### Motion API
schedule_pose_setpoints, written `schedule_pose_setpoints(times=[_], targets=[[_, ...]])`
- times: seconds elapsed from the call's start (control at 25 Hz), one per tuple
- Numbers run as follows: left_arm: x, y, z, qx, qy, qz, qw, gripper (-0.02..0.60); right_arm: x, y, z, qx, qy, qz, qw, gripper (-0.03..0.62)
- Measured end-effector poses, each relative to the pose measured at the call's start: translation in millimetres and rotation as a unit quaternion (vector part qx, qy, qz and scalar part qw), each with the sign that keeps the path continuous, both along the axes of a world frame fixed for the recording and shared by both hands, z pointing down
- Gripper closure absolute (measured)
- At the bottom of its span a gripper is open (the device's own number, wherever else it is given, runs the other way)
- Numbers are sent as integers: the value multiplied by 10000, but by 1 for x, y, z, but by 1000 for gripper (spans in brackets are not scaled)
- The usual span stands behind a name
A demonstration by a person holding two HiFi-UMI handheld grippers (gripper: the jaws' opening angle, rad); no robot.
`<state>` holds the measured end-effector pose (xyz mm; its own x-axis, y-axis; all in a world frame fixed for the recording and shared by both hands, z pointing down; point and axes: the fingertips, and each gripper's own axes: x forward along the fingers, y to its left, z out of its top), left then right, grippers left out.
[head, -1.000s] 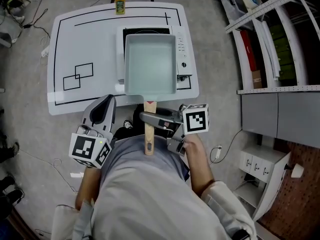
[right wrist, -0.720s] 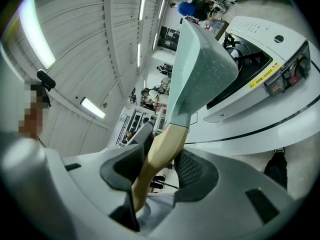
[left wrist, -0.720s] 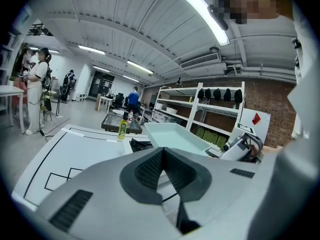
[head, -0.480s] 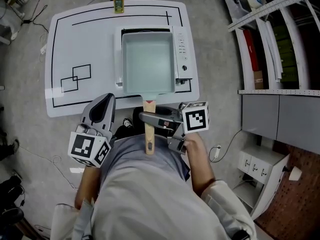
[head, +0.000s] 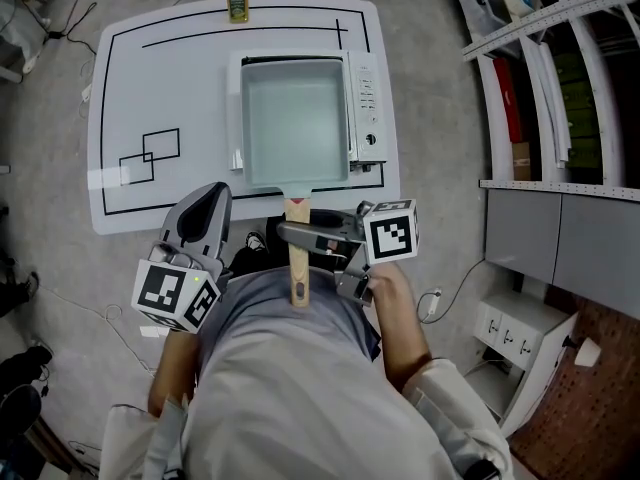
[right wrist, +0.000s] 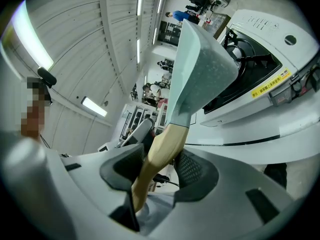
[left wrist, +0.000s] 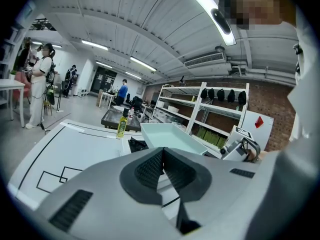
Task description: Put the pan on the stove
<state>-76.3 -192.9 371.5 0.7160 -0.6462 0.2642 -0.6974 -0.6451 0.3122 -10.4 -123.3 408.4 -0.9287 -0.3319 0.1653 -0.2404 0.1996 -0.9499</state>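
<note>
A pale teal rectangular pan [head: 295,118] sits over the white stove [head: 366,108] on the table, covering most of it. Whether it rests on the burner or hangs just above it I cannot tell. Its wooden handle [head: 298,263] reaches back toward me. My right gripper [head: 300,236] is shut on that handle; in the right gripper view the handle [right wrist: 159,151] is pinched between both pads, with the pan [right wrist: 200,74] and stove [right wrist: 260,59] beyond. My left gripper [head: 207,211] hangs at the table's near edge, shut and empty, its pads touching [left wrist: 162,154].
The white table [head: 150,78] bears black outlines and two overlapping squares at its left. A yellow-green bottle [head: 237,1] stands at the far edge. Metal shelving [head: 540,68] runs along the right. Cables lie on the floor. People stand far off in the left gripper view.
The pan has moved slightly farther over the stove and looks a little lower. The right gripper keeps its hold on the handle. The left gripper has barely shifted.
</note>
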Motion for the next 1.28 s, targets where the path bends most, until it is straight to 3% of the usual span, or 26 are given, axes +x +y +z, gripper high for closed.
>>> schedule_pose_setpoints(times=[0.36,1.28], targets=[[14,-10,3,16,-281,11,9996,575,13,-10,8,-40,-89,-127,9999,401],[31,-31,24,-175,-460,-92,9987,575,30,-31,29,-156,-168,-406,9989,398]])
